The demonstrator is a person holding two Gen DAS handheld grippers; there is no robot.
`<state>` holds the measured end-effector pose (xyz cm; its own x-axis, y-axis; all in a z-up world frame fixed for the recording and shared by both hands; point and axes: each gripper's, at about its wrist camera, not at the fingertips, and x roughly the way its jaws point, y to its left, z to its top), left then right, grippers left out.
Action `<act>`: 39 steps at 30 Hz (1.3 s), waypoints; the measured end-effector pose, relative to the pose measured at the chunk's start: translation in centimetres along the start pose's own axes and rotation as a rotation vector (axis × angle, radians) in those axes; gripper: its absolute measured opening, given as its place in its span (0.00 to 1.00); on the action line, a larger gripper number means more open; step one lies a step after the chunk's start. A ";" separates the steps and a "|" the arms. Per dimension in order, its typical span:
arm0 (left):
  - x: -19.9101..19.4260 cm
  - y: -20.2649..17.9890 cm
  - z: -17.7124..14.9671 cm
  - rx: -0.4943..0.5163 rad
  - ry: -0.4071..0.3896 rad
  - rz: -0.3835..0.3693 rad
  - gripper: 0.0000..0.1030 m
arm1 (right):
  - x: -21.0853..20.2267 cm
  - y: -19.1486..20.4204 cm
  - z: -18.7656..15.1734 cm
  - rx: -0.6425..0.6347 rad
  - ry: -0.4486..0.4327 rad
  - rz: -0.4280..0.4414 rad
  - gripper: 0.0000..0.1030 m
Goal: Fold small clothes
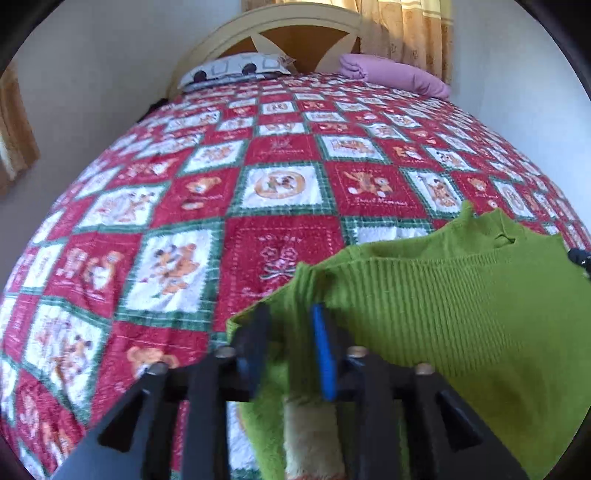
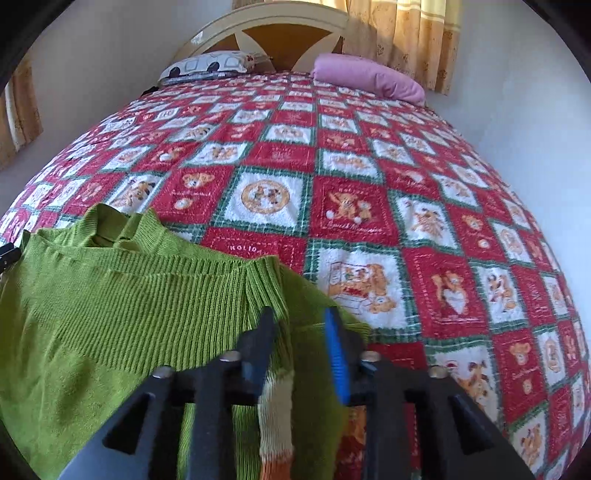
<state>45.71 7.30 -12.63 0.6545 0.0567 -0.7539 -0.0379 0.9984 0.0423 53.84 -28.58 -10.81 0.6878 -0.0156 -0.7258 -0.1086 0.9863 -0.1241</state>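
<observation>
A green ribbed knit sweater (image 1: 443, 295) lies on the bed, its upper edge folded over. In the left wrist view it fills the lower right. My left gripper (image 1: 290, 314) stands over its left corner, jaws apart, with loose green fabric and a cream-striped cuff (image 1: 306, 435) between them; the pads do not press it. In the right wrist view the sweater (image 2: 110, 295) fills the lower left. My right gripper (image 2: 299, 317) stands over its right corner, open, with fabric and a cream and orange cuff (image 2: 275, 413) lying between the fingers.
The bed carries a red, white and green quilt (image 1: 184, 184) with bear patches, seen also in the right wrist view (image 2: 443, 221). At the headboard lie a patterned pillow (image 1: 236, 68) and a folded purple blanket (image 1: 391, 74). White walls and yellow curtains (image 2: 417, 29) surround the bed.
</observation>
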 end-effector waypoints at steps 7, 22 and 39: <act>-5.8 0.4 -2.2 -0.003 -0.116 -0.004 0.59 | -5.8 0.4 -3.5 -0.019 -0.032 0.136 0.36; -5.2 -1.5 -7.3 0.094 -0.044 0.057 0.78 | -10.7 0.0 -13.9 -0.027 0.133 0.170 0.06; -7.0 -0.4 -9.3 0.018 -0.052 0.065 0.88 | -8.3 9.9 -7.8 -0.145 0.044 0.299 0.28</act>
<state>34.14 6.46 -13.48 0.6898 0.1205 -0.7139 -0.0679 0.9925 0.1019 41.41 -19.95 -11.30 0.5789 0.2612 -0.7724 -0.4044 0.9146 0.0062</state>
